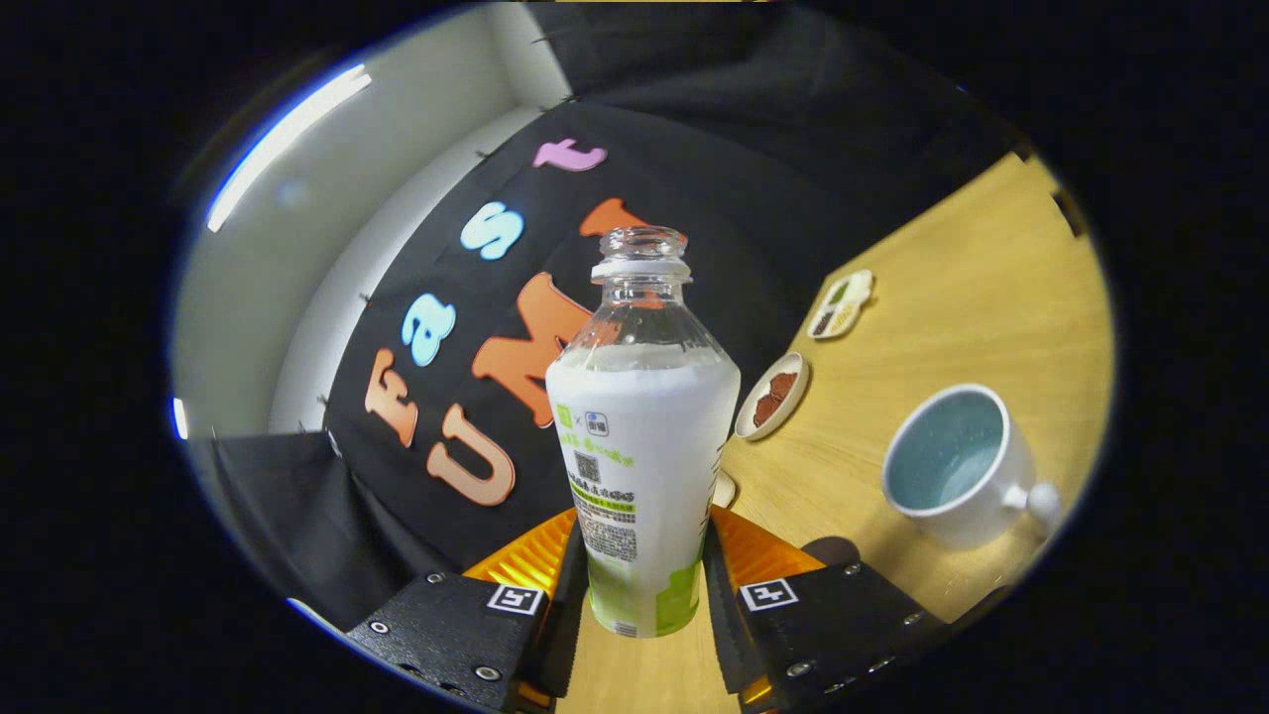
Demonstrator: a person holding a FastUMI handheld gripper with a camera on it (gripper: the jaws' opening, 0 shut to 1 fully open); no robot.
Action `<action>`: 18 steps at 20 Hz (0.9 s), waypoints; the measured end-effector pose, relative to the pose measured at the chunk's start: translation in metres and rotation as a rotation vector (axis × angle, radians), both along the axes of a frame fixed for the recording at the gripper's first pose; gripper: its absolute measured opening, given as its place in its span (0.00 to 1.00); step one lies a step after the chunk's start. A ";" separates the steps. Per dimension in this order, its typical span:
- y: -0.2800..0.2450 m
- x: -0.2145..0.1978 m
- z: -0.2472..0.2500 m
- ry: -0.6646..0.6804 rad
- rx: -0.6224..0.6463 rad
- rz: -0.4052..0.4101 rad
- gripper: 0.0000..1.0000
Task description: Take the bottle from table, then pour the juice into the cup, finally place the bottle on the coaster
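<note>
White-filled bottle point(642, 446), uncapped, sits centre frame, clamped between both fingers of our tool point(642, 605), apparently lifted off the desk point(991, 278). Pouring step next: we must carry it right, tipping over the cup point(957, 464).

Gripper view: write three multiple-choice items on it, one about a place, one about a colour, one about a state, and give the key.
1. Where is the bottle?
A. Between the two fingers
B. Lying beside the cup
C. On the far dish

2. What colour is the inside of the cup?
A. Red
B. Pale blue
C. Black

3. How is the bottle's mouth?
A. Capped
B. Corked
C. Open, no cap

Key: 1 A, since the gripper has its jaws closed on the bottle's lower body from both sides; 2 B, since the white cup's interior shows pale blue, and it looks empty; 3 C, since the clear threaded neck ends in a bare rim, with white liquid standing below the shoulder.
</note>
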State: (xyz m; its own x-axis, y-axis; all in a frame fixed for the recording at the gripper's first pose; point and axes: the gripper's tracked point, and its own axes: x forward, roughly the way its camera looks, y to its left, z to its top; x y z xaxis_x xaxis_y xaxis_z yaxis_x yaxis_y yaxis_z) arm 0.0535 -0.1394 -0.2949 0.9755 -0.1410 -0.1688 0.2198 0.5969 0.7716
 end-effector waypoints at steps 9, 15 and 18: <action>0.003 0.035 0.005 0.102 -0.622 0.124 0.57; 0.003 0.048 -0.046 0.289 -0.874 0.203 0.58; 0.006 0.046 -0.071 0.361 -0.888 0.234 0.58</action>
State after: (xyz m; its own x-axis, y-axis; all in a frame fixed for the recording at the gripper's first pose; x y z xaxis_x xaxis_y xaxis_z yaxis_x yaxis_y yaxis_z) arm 0.0995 -0.1329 -0.3663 0.9056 -0.1704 -0.3884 0.1561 0.9854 -0.0685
